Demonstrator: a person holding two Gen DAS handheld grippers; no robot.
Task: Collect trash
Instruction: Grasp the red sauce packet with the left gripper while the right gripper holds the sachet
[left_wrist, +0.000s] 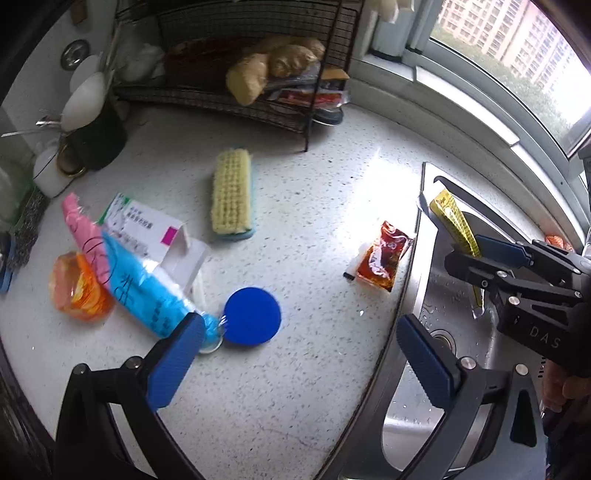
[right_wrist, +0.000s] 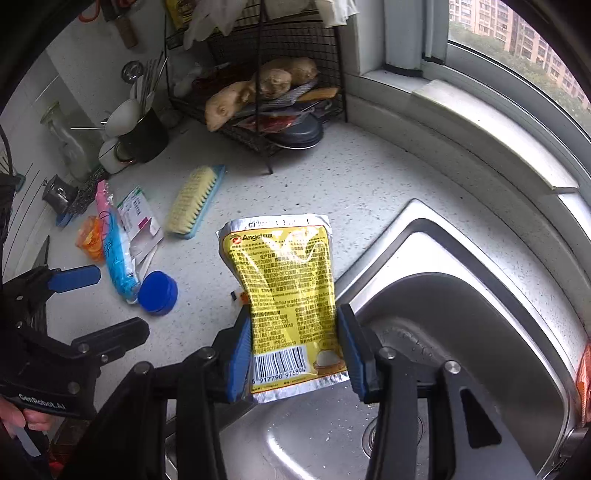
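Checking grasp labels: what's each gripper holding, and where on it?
Right gripper pinches the yellow packet by its side edges near the barcode end, above the sink. Left gripper is open, holding nothing.

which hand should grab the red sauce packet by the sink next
Left. The left gripper is open and empty above the counter near the red sauce packet; the right gripper already clamps the yellow packet.

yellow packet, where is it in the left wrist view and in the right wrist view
Left wrist view: yellow packet at right, above the sink, clamped in the right gripper.
Right wrist view: centre, upright between the gripper's blue pads, barcode lowest.
Shared landmark: the blue lid on the counter, left of the packet in both.
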